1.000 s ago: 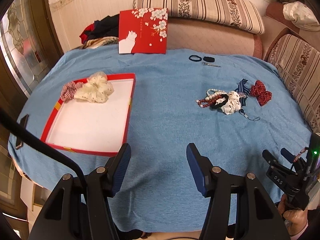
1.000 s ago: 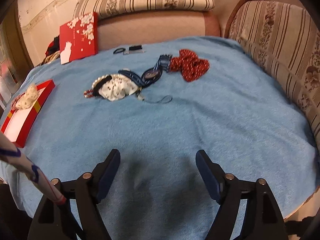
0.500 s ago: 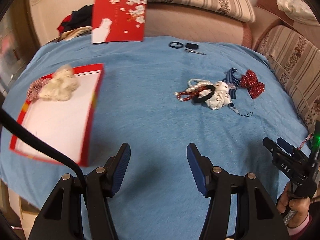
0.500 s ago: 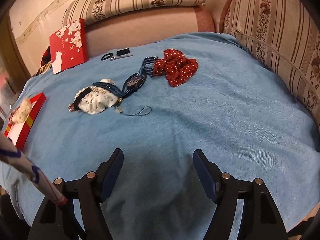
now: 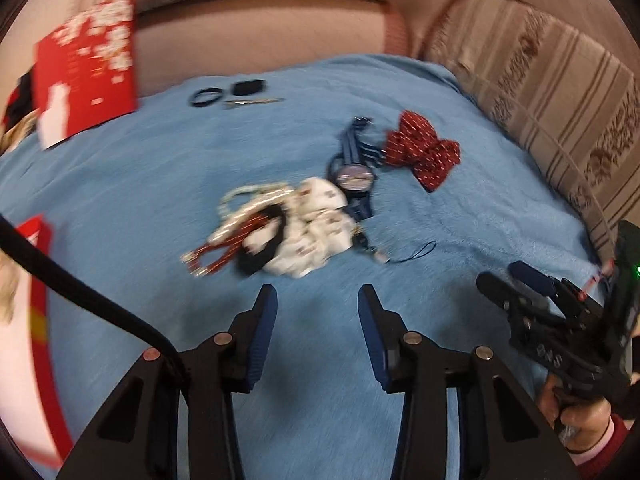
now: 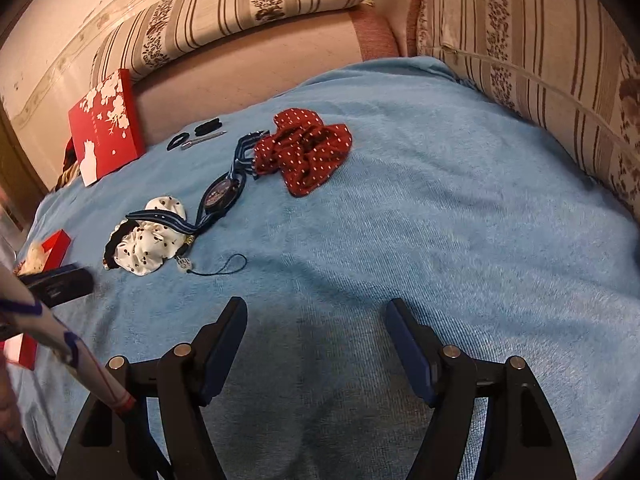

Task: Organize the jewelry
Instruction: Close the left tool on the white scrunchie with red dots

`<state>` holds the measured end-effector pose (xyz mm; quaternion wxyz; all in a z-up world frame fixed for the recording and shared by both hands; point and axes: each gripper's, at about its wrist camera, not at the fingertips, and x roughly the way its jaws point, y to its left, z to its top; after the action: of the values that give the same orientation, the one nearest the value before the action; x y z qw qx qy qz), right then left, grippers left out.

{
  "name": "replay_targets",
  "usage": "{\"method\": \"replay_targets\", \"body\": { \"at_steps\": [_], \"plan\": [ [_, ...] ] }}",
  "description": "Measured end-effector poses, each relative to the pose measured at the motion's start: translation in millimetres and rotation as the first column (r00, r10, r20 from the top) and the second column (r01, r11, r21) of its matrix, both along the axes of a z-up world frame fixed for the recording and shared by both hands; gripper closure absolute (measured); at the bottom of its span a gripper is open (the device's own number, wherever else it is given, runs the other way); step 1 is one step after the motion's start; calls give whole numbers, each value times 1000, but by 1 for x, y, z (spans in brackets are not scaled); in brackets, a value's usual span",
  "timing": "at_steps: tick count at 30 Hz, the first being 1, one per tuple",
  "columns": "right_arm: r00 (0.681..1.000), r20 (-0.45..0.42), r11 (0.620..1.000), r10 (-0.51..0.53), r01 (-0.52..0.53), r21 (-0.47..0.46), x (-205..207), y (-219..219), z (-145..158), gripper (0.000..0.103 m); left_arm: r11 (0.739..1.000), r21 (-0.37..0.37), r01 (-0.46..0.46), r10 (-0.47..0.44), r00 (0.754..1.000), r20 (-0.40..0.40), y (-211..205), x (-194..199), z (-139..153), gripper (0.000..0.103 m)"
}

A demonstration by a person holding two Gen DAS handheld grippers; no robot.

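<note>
A pile of accessories lies mid-table on the blue cloth: a white spotted scrunchie (image 5: 316, 228) (image 6: 150, 242), pearl and red bead strands (image 5: 236, 224), a blue-strapped watch (image 5: 354, 176) (image 6: 220, 196) and a red dotted bow (image 5: 424, 152) (image 6: 306, 152). My left gripper (image 5: 316, 312) is open and empty, just short of the scrunchie. My right gripper (image 6: 316, 320) is open and empty, right of the pile; it also shows in the left wrist view (image 5: 516, 280). The red tray (image 5: 38, 304) (image 6: 54, 248) is at the left edge.
A red flowered box lid (image 5: 86, 68) (image 6: 106, 124) leans on the sofa at the back. Black hair ties (image 5: 206, 96) (image 6: 178, 141) and a metal clip (image 5: 252, 101) lie near the far edge. Striped sofa cushions (image 6: 540, 72) border the table on the right.
My left gripper has swung right and forward, from beside the red tray to the accessory pile. My right gripper has moved a little forward. Both stay open.
</note>
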<state>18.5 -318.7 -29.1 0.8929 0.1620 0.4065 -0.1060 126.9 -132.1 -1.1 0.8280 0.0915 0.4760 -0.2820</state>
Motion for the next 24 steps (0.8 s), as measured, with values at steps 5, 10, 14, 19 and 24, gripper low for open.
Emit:
{"method": "replay_targets", "body": {
  "at_steps": [5,10,14,19,24],
  "plan": [
    [1000,18,1000,6,-6,5,2,-3,1,27,998,40,45,-45,999,-14,-29,27,-16,62],
    [1000,23,1000,13,-13,-5,7,-1,-1,27,994,86,68,-64,997,-39,-44,51,-30,92],
    [1000,22,1000,14,-13,-13,10,0,-2,27,998,60,21,-17,997,-71,-31,53,-28,100],
    [1000,18,1000,16,-15,-22,11,1,-3,27,998,-52,-31,27,997,-75,16,32,4,100],
    [1000,15,999,17,-16,-30,11,1,-4,27,988,-110,-108,98,991,-95,78,3,19,100]
  ]
}}
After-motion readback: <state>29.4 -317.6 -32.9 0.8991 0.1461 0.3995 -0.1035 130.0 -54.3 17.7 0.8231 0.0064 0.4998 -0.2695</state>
